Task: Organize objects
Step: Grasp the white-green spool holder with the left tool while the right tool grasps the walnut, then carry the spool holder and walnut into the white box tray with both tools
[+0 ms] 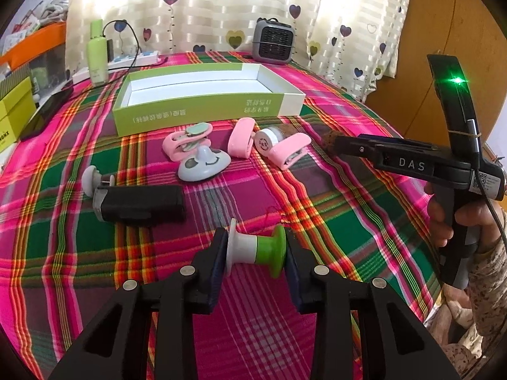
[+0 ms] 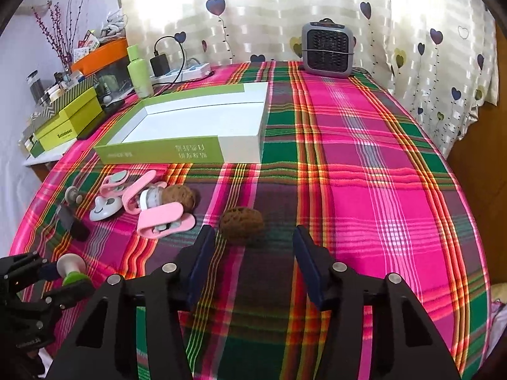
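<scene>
While the box [image 1: 202, 112] at 12 o'clock lay empty, left tongs [image 1: 256, 255] pinched the spool [image 1: 256, 247]; right tongs [image 2: 253, 264] stood spread short of the walnut [image 2: 242, 223].

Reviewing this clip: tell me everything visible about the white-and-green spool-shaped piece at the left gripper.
The spool-shaped piece lies on its side on the plaid tablecloth, clamped end to end by the left gripper. It looks like smooth plastic: a white flared disc and neck at one end, a green waist and flared cap at the other. One pad presses each end. Nothing else touches it; the open green-and-white box sits well beyond.
</scene>
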Action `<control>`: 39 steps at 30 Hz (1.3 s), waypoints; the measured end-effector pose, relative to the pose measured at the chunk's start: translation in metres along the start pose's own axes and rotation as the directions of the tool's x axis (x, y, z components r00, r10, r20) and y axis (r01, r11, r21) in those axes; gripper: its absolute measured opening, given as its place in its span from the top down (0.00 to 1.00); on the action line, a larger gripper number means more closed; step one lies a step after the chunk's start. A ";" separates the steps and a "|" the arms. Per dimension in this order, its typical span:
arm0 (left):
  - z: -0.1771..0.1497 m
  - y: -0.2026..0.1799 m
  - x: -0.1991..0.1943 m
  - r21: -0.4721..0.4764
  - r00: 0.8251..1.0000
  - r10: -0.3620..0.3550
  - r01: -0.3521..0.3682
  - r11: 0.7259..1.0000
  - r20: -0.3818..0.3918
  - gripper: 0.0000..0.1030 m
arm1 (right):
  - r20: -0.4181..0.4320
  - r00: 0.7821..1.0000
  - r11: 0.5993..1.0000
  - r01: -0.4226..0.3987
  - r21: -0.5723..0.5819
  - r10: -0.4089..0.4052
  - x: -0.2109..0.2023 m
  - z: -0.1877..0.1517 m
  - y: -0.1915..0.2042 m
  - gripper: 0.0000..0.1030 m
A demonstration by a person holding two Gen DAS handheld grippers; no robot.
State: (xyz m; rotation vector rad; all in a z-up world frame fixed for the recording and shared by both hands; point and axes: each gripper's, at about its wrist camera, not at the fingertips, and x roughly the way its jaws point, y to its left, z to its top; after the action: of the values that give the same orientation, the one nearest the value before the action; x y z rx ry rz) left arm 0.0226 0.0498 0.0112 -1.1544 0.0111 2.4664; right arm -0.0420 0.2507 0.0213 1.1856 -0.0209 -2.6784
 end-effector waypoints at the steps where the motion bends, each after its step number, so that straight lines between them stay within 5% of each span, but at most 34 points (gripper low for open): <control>1: 0.001 0.001 0.001 -0.005 1.000 -0.001 0.001 1.000 -0.001 0.69 | -0.003 1.000 1.000 -0.005 -0.003 0.005 0.001 0.000 0.000 0.49; 10: 0.005 0.001 0.004 -0.008 1.000 0.009 -0.009 1.000 -0.002 0.69 | -0.049 0.999 1.000 -0.018 -0.011 0.017 0.016 0.007 0.001 0.50; 12: 0.005 0.001 0.004 -0.004 1.000 0.010 -0.010 1.000 -0.003 0.69 | -0.053 0.998 1.000 -0.019 -0.019 0.018 0.018 0.008 0.002 0.60; 17: 0.006 0.002 0.006 -0.011 1.000 0.007 -0.007 1.000 -0.005 0.69 | -0.063 0.998 0.999 -0.024 -0.021 0.023 0.021 0.010 0.002 0.67; 39: 0.028 0.004 0.007 0.000 1.000 -0.004 0.004 1.000 0.028 0.71 | 0.012 0.994 0.994 -0.108 -0.027 0.108 -0.004 0.017 0.024 0.67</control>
State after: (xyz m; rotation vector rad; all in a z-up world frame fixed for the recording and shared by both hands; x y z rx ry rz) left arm -0.0036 0.0542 0.0240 -1.1189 0.0001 2.4791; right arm -0.0479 0.2272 0.0380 1.1257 -0.0501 -2.5850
